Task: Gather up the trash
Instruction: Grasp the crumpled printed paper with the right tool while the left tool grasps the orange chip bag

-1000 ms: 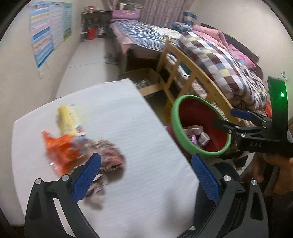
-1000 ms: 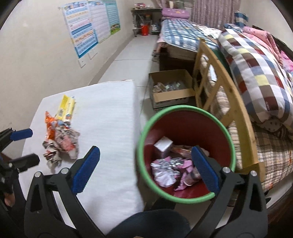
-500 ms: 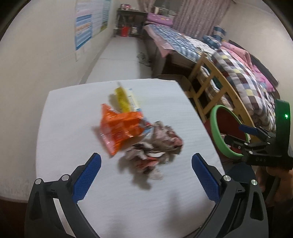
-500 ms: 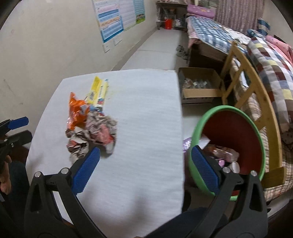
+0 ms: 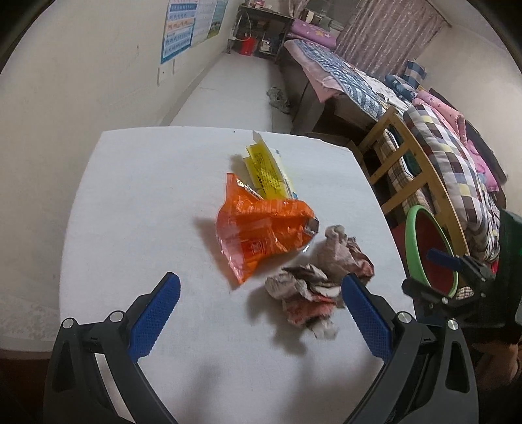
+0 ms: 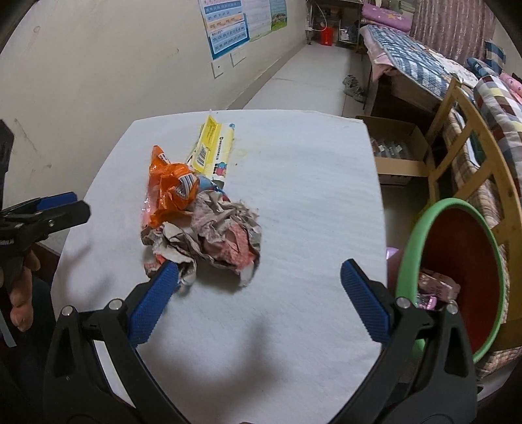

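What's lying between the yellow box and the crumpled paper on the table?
The orange wrapper lies between the yellow box and the crumpled paper, overlapping the box's near end. The left wrist view shows it best.

Left wrist view — looks forward and down between the fingers of the left gripper (image 5: pixel 257 313), from the table's (image 5: pixel 137 202) near left side, close above the cloth; bed (image 5: pixel 352 84) and wall poster (image 5: pixel 182 29) far behind. Right wrist view — same forward-down aim between the fingers of the right gripper (image 6: pixel 257 303), set further right, near the bin (image 6: pixel 456 274). Shared ground: table top, orange wrapper (image 5: pixel 261 228), yellow box (image 5: pixel 267 173), crumpled paper (image 5: pixel 313 280), bin, bed, poster. Each view catches the other gripper at its edge.
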Tool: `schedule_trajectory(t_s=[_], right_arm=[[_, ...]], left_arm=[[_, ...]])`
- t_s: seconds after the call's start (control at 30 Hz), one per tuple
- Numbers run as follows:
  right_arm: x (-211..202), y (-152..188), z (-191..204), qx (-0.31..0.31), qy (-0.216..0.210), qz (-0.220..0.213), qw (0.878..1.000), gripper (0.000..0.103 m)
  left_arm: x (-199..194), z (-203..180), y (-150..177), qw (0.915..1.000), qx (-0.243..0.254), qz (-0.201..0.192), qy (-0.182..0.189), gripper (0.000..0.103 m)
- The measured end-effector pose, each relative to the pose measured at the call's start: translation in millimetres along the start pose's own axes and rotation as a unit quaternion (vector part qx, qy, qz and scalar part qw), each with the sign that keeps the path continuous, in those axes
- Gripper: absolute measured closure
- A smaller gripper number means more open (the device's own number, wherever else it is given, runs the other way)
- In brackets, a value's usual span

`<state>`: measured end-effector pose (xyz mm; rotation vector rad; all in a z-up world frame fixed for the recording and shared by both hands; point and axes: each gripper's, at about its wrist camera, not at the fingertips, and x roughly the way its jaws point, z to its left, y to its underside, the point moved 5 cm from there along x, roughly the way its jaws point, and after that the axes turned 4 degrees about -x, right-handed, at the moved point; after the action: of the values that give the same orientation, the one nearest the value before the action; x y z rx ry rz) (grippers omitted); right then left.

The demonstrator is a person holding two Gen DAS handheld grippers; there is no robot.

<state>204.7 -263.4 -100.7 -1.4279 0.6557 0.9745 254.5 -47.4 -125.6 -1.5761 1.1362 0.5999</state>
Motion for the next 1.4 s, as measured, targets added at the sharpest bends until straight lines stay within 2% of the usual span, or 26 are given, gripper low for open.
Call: schedule_trajectory(t_s=[0.2, 0.43, 0.6, 0.77, 0.9, 1.03, 1.1, 1.2, 1.3, 1.37, 1.4], right_arm=[[17, -7, 9, -0.01, -0.008, 0.008, 1.0, 0.005], [34, -14, 16, -0.02, -0.015, 0.016, 1.0, 0.005], [45, -15, 16, -0.022, -0.02, 0.023, 0.999, 0.005], [56, -17, 14, -0.023, -0.025, 0.031, 0.999, 0.005], [63, -20, 13, -0.018, -0.032, 0.035, 0.999, 0.008], [74, -22, 15, -0.016, -0.045, 0.046, 0.998, 0.019], [78, -22, 18, -0.014, -0.05, 0.05, 0.997, 0.02], [82, -20, 23, -0.015, -0.057, 0.054, 0.997, 0.025], [87, -17, 30, -0.022, -0.064, 0.063, 0.996, 0.036], [88, -15, 32, -0.026, -0.065, 0.064, 0.995, 0.044], [87, -15, 32, -0.026, -0.066, 0.062, 0.996, 0.044]], left_arm=[[32, 0, -14, 0.9996, 0.001, 0.02, 0.019, 0.008], [64, 3, -34, 0.9987, 0.008, 0.043, 0.025, 0.008], [80, 4, -43, 0.9965, 0.032, 0.059, 0.051, 0.008], [99, -3, -43, 0.9905, 0.074, 0.084, 0.08, 0.008], [112, -4, -43, 0.988, 0.08, 0.095, 0.091, 0.008], [118, -7, -43, 0.9863, 0.079, 0.094, 0.11, 0.008], [121, -8, -41, 0.9857, 0.08, 0.098, 0.111, 0.008], [128, -10, -38, 0.9856, 0.083, 0.106, 0.102, 0.008], [133, -12, -33, 0.9871, 0.09, 0.103, 0.085, 0.008], [131, -13, -31, 0.9883, 0.094, 0.093, 0.077, 0.014], [131, -12, -31, 0.9887, 0.092, 0.091, 0.076, 0.017]])
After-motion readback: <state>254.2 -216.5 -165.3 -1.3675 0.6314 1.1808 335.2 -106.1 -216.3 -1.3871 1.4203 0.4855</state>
